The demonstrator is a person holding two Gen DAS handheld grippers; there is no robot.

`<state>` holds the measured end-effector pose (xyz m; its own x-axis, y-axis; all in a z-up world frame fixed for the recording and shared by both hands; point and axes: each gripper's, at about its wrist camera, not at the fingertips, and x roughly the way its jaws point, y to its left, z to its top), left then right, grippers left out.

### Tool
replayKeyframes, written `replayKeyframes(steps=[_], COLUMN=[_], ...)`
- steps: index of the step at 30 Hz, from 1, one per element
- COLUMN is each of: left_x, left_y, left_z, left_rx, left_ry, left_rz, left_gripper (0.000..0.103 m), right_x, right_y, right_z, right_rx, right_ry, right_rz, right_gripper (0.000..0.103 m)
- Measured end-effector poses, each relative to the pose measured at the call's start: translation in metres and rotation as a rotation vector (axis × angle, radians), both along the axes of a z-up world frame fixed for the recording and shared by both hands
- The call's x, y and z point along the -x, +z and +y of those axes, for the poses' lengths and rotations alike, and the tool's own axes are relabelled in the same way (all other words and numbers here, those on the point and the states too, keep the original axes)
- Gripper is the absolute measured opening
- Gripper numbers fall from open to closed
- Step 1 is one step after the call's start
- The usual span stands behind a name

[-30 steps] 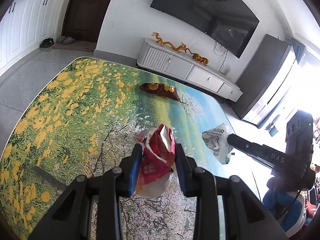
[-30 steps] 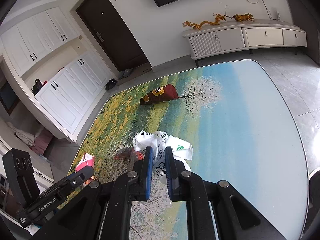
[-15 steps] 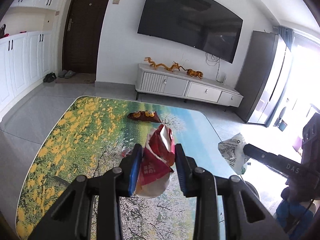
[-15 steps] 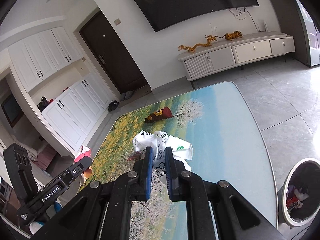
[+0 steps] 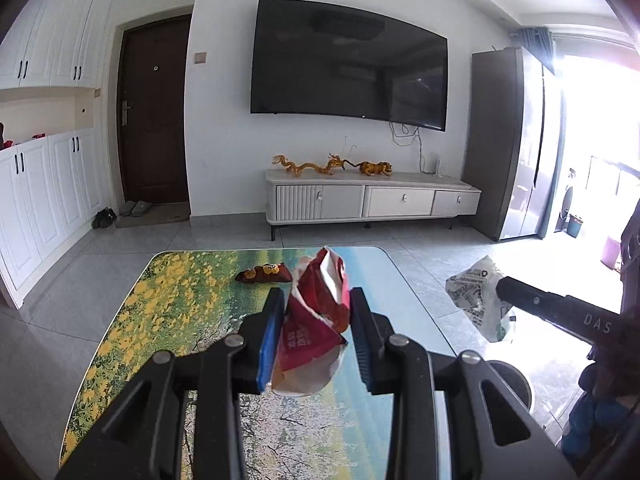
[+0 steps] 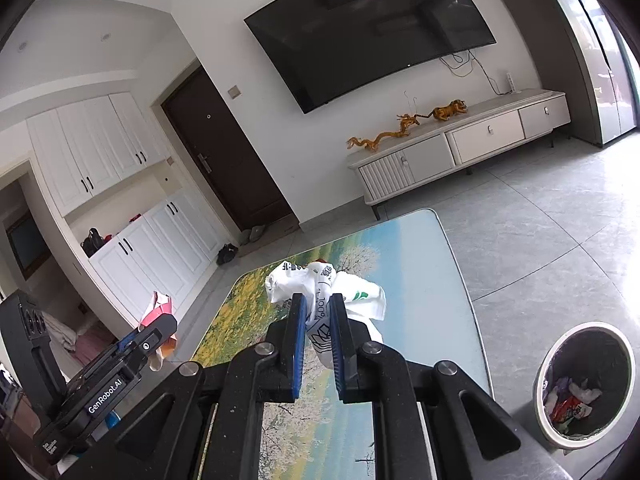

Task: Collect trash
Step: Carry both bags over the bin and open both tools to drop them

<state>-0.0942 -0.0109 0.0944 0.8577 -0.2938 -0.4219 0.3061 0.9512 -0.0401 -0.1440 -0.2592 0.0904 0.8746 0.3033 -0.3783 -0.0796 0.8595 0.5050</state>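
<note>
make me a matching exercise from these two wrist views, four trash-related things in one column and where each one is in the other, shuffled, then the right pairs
Things
1. red snack wrapper
2. white plastic bag
3. brown snack packet
4. trash bin

Places
A. lying on the far part of the table
B. on the floor to the right of the table, with rubbish inside
C. clamped in the left gripper
D. clamped in the right gripper

Pairs: 1-C, 2-D, 3-A, 4-B
</note>
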Motion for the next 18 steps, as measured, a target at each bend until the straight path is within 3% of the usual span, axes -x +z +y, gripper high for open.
replayKeyframes(steps=[18], left_x=[0.011], left_y=[0.007], left_z=[-0.095], left_rx=[-0.138], left_ry=[-0.141], left_rz=[-0.04], left_gripper=[0.031], right_x=[0.045], right_y=[-0.005], right_z=[-0.08], right_rx=[-0.07], right_ry=[-0.164], right_rz=[-0.06], right_gripper=[0.011])
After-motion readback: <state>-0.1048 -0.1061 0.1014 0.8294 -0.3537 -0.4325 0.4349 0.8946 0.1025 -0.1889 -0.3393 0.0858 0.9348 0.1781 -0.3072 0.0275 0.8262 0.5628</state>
